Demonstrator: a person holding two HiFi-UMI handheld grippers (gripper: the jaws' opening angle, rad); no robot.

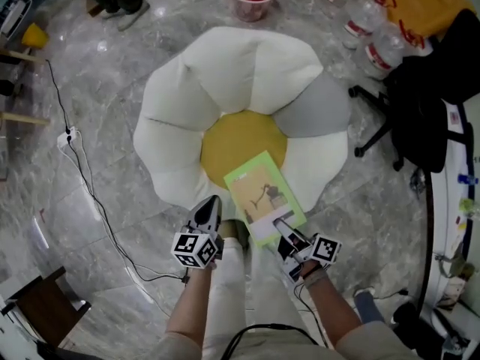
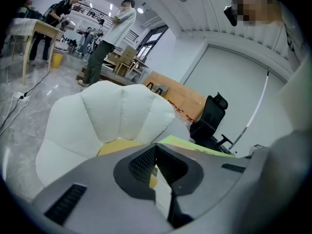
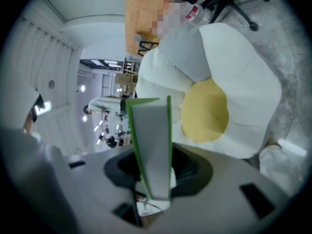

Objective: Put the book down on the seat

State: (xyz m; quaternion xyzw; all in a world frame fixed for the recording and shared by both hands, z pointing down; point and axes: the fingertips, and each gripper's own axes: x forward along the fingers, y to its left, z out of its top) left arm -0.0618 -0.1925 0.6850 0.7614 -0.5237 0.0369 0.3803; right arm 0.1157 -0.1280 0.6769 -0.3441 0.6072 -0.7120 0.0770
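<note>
Right gripper [image 1: 283, 227] was clamped on the book's [image 1: 262, 193] near edge, and the book stuck out ahead of its jaws over the seat [image 1: 225, 73]. Left gripper [image 1: 208, 212] was closed and empty alongside. Book looked thin, light and bendy, so grip near the spine.

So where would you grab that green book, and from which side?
By its near edge, coming from the side nearest the person, as the right claw does now. The book is thin and flat, so the claw pinches across both covers, and the far end is free to land on the seat.
</note>
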